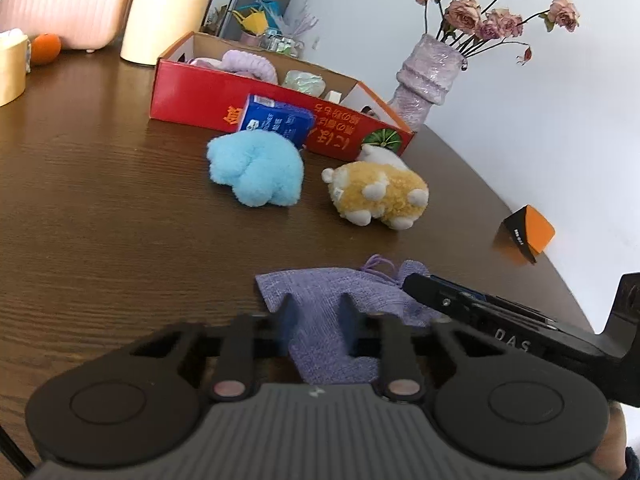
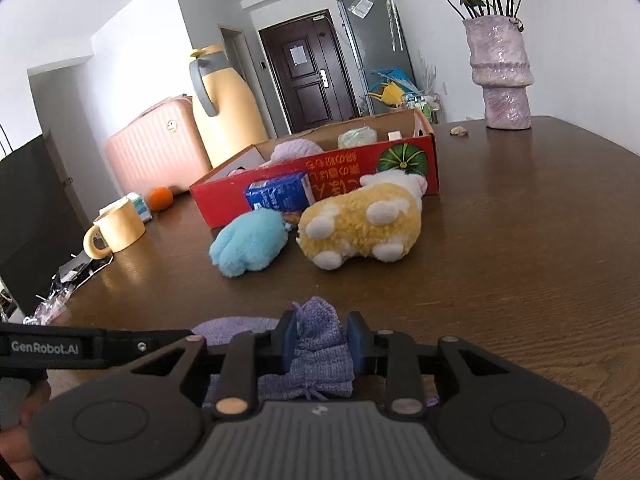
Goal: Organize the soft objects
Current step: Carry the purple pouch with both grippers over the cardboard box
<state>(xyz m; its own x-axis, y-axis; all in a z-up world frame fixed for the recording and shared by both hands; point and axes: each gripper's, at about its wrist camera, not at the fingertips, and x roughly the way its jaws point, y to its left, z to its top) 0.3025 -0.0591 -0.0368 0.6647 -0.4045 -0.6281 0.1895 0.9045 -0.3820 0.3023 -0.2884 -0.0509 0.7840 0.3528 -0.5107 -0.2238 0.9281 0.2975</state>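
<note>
I'm pinching the purple pouch (image 1: 332,312) with both grippers at the near edge of the table (image 1: 100,200): right gripper (image 2: 322,344) is squeezing the drawstring end, left gripper (image 1: 316,316) is clamping the body. Looks like I'm mid-pickup. Next I'm guessing it's lifting together toward the red box (image 2: 320,176) at the far edge, clearing the blue plush (image 2: 250,246) and yellow plush (image 2: 360,222).

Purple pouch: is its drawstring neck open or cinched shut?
Cinched: the purple pouch bunches narrow at its neck between the right gripper fingers, cord dangling.
</note>
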